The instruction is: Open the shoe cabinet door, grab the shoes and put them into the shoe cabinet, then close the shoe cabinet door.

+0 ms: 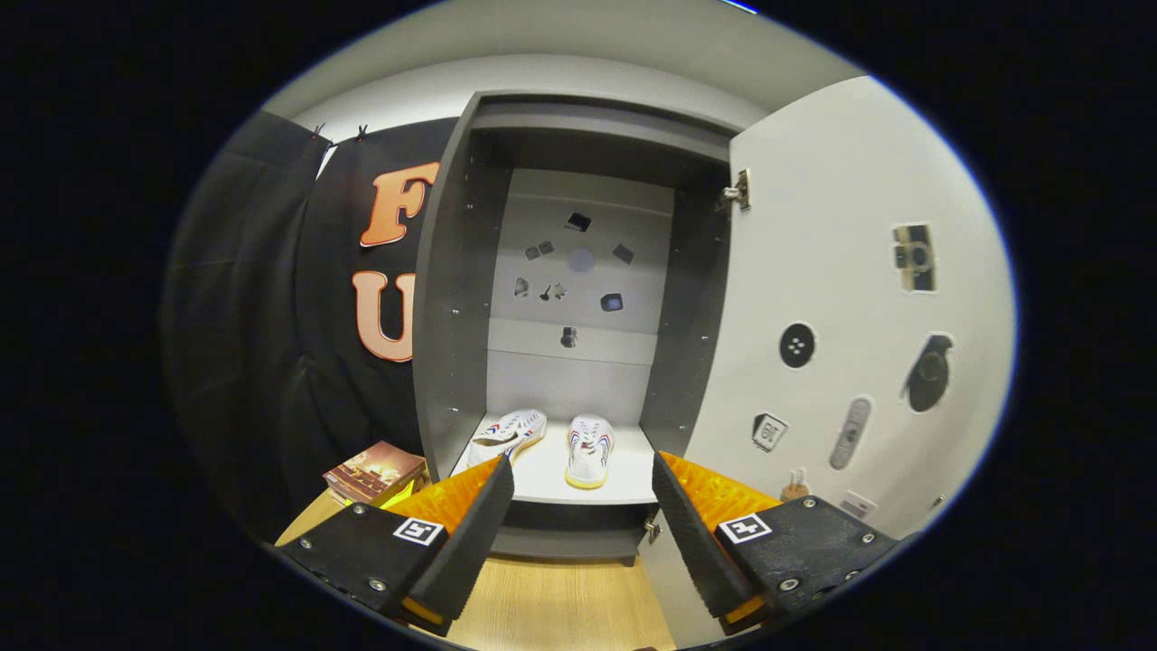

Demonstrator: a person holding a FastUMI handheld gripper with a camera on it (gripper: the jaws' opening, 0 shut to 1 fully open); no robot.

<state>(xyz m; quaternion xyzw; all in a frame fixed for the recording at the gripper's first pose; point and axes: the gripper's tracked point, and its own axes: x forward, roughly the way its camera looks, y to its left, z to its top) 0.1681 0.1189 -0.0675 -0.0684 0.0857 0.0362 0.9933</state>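
1. The shoe cabinet (452,298) stands wide open, its door (841,298) swung out to the right on its hinge (738,192).
2. Both shoes sit side by side on the cabinet's pale bottom shelf (624,479), toes pointing out: the left shoe (508,435) angled a little, the right shoe (589,449) straighter, a small gap between them.
3. The gripper (583,506) hangs in front of the cabinet, above the wooden floor (542,606); its jaws are spread apart and hold nothing, with the shoes just beyond them.
4. Small stickers dot the cabinet's back panel (578,271) and the inner face of the door.
5. A stack of books (373,472) lies on the floor left of the cabinet, against the black cloth wall (262,316).
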